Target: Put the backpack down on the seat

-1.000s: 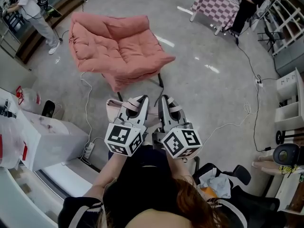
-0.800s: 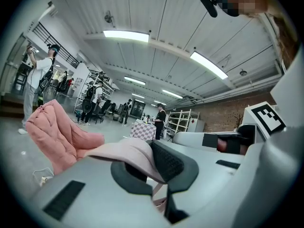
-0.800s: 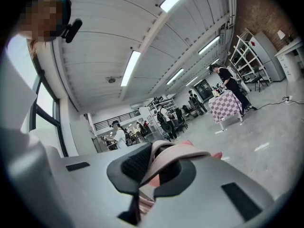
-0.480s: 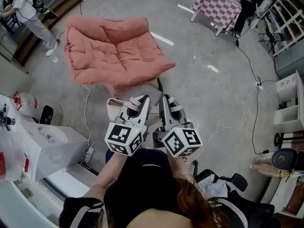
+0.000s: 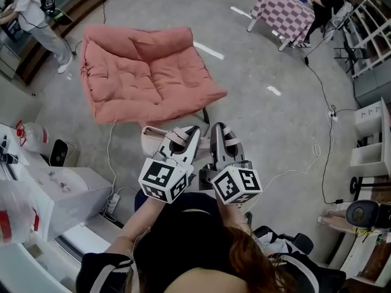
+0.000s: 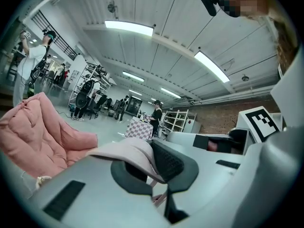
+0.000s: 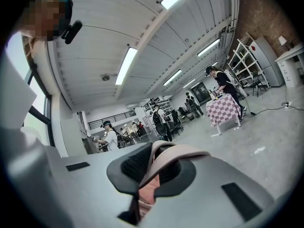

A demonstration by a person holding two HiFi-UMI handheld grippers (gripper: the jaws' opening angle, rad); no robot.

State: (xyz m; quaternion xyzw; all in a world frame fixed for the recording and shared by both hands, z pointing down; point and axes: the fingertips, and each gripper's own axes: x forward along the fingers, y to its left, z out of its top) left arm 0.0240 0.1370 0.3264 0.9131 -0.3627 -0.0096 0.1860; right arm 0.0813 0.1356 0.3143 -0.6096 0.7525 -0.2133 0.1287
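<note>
The backpack (image 5: 155, 141) is pale pink and hangs below both grippers, mostly hidden by them. My left gripper (image 5: 185, 138) is shut on one pale strap (image 6: 128, 152), which loops over its dark pads (image 6: 171, 163). My right gripper (image 5: 220, 135) is shut on the other strap (image 7: 173, 156), beside the left one. The seat is a pink cushioned chair (image 5: 143, 72) on the floor just ahead and to the left of the grippers; its cushion (image 6: 33, 137) also fills the left of the left gripper view. The backpack is in the air, short of the chair's front edge.
A white box-like table (image 5: 70, 188) stands at left, with a power strip (image 5: 113, 201) and cable (image 5: 110, 140) on the floor beside it. A checkered table (image 5: 287, 11) stands far right, white shelves (image 5: 371, 133) at the right edge. A person (image 5: 38, 11) stands far left.
The chair now sits a little lower and larger in the head view, so I have come closer to it. Both grippers keep their hold on the straps.
</note>
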